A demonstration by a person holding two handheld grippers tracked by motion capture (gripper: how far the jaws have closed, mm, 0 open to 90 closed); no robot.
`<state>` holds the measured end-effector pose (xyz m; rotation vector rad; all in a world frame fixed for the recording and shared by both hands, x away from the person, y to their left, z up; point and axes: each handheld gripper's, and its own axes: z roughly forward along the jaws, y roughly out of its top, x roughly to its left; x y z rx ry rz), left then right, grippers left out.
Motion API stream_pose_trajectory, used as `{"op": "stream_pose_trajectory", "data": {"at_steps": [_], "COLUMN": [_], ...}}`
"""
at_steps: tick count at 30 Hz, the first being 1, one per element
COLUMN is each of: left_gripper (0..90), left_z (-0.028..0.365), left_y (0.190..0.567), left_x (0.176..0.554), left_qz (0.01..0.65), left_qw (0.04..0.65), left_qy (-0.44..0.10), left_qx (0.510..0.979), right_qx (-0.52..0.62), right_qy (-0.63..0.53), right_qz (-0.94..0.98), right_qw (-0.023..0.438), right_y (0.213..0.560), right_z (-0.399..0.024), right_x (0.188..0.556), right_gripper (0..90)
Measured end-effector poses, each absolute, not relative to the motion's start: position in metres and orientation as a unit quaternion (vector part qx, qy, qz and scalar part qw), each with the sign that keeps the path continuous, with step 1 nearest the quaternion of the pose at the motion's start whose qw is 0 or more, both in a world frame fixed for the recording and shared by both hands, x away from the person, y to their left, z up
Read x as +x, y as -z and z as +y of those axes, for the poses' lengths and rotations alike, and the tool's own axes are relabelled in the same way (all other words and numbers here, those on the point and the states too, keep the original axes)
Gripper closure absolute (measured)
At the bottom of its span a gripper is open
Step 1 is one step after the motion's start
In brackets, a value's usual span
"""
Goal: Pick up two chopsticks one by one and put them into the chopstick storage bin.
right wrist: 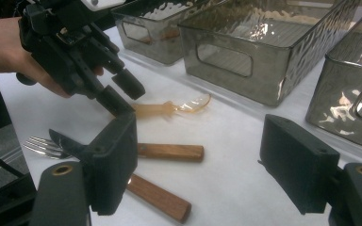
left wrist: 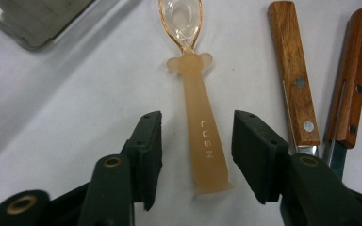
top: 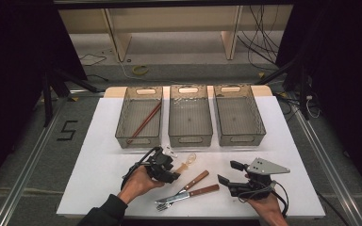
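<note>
Work in hand: I read this as sorting cutlery into the three grey bins [top: 190, 136] at the far side of the white table [top: 99, 165], and I have gone for the translucent peach spoon [left wrist: 202, 132] first.
Left gripper [left wrist: 195, 146]: jaws about half open, one on each side of the spoon's flat handle, a gap showing on both sides — nothing gripped yet.
Spoon: flat on the table, clear bowl pointing away from me towards the bins, just beside the two wooden-handled pieces.
Right gripper [right wrist: 202, 160]: jaws wide apart and holding nothing, parked near the front edge to the right of the cutlery.
Risk, thin handle: it lies flush on the table — if my pads close above it, I think they will ride over it or skate it sideways.
Risk, off-centre: the handle sits slightly askew between the jaws, so one pad may touch first and swing the spoon.
Risk, neighbours: the wooden-handled knife [left wrist: 294, 80] lies close outside one jaw; a nudge could shove it into the fork [top: 188, 195].
Risk, lift: a grip near the handle's end leaves the bowl free to droop or twist out.
Bins: the left one already holds chopsticks [top: 143, 123].
</note>
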<state>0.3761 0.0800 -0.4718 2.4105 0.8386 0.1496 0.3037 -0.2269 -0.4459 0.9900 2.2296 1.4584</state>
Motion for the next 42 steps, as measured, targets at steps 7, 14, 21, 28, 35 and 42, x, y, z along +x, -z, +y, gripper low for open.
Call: {"op": "stream_pose_trajectory", "data": {"at_steps": [7, 14, 21, 28, 35, 42], "left_gripper": [60.7, 69.0, 72.9, 73.9, 74.1, 74.0], "left_z": [0.076, 0.076, 0.077, 0.079, 0.084, 0.088], "left_y": [0.477, 0.477, 0.478, 0.478, 0.475, 0.472], "left_x": [0.375, 0.374, 0.374, 0.376, 0.379, 0.380], "left_qz": [0.301, 0.293, 0.290, 0.287, 0.286, 0.288], "left_qw": [0.274, 0.274, 0.278, 0.284, 0.292, 0.310], "left_qy": [-0.061, -0.069, -0.065, -0.063, -0.065, -0.061], "left_qx": [0.911, 0.913, 0.913, 0.913, 0.910, 0.904], "right_qx": [0.345, 0.345, 0.345, 0.345, 0.345, 0.345], "right_qy": [-0.509, -0.509, -0.507, -0.506, -0.506, -0.506], "right_qz": [0.775, 0.774, 0.775, 0.776, 0.776, 0.776], "right_qw": [0.149, 0.149, 0.151, 0.150, 0.151, 0.151], "right_y": [0.446, 0.445, 0.445, 0.445, 0.445, 0.446], "right_z": [-0.227, -0.228, -0.228, -0.228, -0.228, -0.228], "right_x": [0.304, 0.304, 0.303, 0.303, 0.303, 0.303], "right_gripper": [29.2, 29.2, 29.2, 29.2, 29.2, 29.2]}}
